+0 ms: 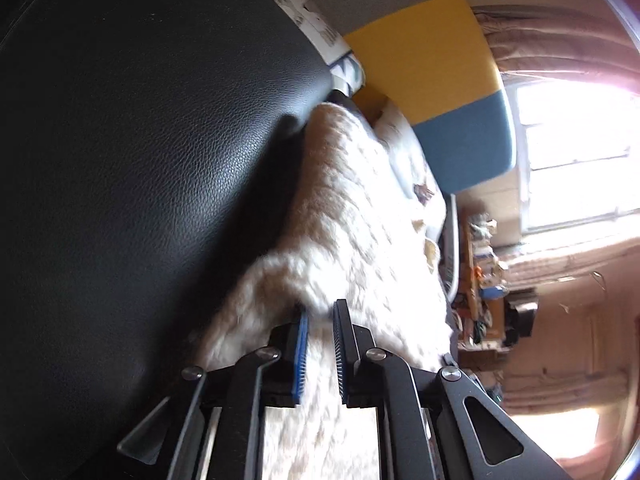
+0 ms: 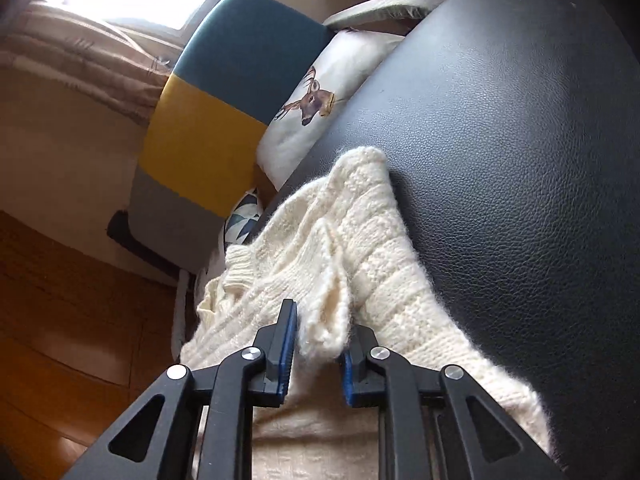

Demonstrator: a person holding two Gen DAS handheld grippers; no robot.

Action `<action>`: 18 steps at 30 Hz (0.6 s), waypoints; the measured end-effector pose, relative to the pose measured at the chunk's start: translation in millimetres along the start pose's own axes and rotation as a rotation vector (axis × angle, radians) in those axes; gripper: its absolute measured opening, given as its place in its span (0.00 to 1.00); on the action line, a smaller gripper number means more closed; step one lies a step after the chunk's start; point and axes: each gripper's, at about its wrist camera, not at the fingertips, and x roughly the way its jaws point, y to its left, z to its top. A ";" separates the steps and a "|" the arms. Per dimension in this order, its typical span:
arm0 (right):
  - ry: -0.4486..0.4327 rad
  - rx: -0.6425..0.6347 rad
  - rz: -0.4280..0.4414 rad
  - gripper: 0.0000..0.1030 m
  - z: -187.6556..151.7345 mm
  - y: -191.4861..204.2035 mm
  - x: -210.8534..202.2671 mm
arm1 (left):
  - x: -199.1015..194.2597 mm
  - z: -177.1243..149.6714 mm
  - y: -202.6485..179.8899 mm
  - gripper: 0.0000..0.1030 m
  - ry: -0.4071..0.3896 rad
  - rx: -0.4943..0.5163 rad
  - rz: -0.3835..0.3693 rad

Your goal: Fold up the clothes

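Note:
A cream knitted sweater lies across a black leather surface. In the left wrist view my left gripper is shut on an edge of the sweater, with the knit running between its two pads. In the right wrist view the same sweater spreads over the leather surface, one corner pointing away. My right gripper is shut on a raised, bunched fold of it. The fold hides the tip of the right-hand finger.
A backrest in teal, yellow and grey blocks stands beyond the sweater, with a white deer-print pillow against it. Wooden floor lies below. A bright window and cluttered shelves are further off.

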 end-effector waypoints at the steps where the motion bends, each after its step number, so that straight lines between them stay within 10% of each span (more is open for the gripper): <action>1: 0.014 -0.048 -0.011 0.16 -1.4 3.9 2.4 | -8.8 1.1 0.7 0.12 -0.008 0.020 -0.003; 7: 0.056 -0.310 -0.156 0.14 -8.1 33.3 13.3 | -31.9 37.5 3.7 0.14 -0.089 0.049 0.037; 14: 0.053 -0.428 -0.211 0.10 -2.7 56.1 7.3 | 32.1 87.9 -6.1 0.44 0.021 0.020 0.025; 18: 0.026 -0.460 -0.208 0.10 6.3 64.2 -4.9 | 52.0 98.8 -16.2 0.39 0.048 0.055 0.035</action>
